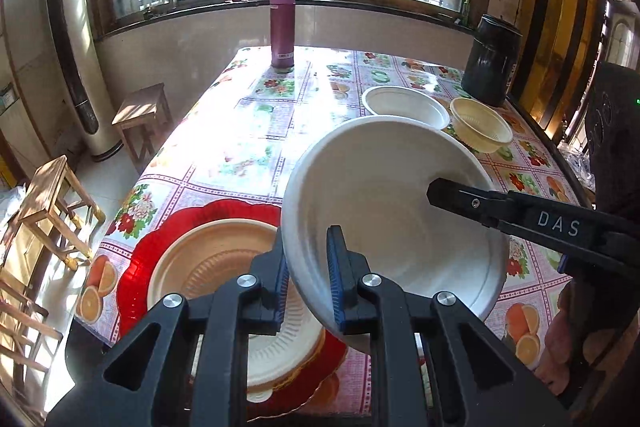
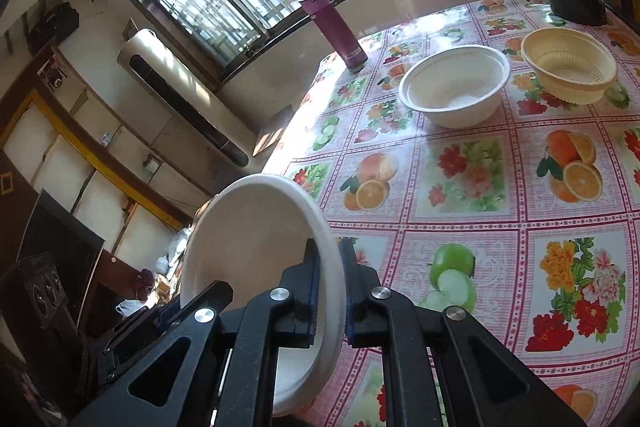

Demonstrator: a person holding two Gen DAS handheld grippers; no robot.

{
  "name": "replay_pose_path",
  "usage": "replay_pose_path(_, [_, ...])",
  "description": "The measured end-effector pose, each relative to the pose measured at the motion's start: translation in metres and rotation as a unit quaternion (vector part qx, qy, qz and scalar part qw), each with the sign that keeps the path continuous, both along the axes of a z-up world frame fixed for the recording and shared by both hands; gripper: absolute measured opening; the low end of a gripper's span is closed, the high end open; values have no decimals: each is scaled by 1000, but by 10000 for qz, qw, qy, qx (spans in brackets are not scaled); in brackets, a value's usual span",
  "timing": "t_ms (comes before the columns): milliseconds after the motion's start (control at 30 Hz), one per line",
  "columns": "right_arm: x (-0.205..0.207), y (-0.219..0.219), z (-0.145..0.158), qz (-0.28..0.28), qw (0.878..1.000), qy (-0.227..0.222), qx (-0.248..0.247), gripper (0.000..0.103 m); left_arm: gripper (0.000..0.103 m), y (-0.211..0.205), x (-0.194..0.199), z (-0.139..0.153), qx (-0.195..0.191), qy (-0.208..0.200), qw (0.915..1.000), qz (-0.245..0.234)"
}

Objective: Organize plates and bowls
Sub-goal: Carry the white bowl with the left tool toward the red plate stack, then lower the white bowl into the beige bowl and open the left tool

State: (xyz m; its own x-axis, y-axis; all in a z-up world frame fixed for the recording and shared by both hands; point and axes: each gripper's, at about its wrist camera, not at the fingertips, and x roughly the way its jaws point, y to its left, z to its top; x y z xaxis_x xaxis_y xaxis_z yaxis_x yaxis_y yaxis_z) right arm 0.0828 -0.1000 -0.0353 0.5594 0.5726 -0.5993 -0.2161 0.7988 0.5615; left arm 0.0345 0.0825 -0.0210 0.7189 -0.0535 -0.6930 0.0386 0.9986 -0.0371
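- Plates look sorted: a tan plate (image 1: 216, 259) sits nested on the red plate (image 1: 160, 227) at the near bench (image 1: 248, 115) edge.
- My left gripper (image 1: 308, 279) and right gripper (image 2: 330, 291) are both clamped on the rim of one big white bowl (image 1: 392, 211), tilted, off the bench.
- Left, I judge: this bowl, a white bowl (image 2: 456, 91) and a cream bowl (image 2: 568, 67), side by side, unstacked.

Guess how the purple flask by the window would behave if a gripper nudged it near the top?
The purple flask stands upright, tall and narrow on a small base, so a high nudge would probably tip it, not slide it. Being cylindrical, it would likely roll once down. Its smooth body and the glossy tablecloth suggest slippery contact; fill level, so weight, cannot be told.
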Motion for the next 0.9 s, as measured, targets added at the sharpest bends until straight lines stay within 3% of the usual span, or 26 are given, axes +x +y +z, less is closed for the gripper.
replay_pose_path(333, [-1, 81, -12, 631, 9975, 103, -305, 9, 16, 58, -7, -26, 54, 257, 9980, 572])
replay_pose_path(567, [1, 109, -36, 887, 9939, 326, -574, 13, 16, 77, -4, -51, 23, 570, 9958, 717])
replay_pose_path(767, [-1, 124, -46, 999, 9898, 194, -1001, 14, 19, 88, -3, -61, -225, 706, 9939, 817])
replay_pose_path(833, [-3, 127, -44, 1050, 9884, 97, -1092, 22, 19, 90, -3, -60, -283, 707, 9938, 805])
replay_pose_path(900, [-6, 128, -43, 1202, 9883, 70, -932, 41, 21, 92, -3, -60, -401, 694, 9936, 790])
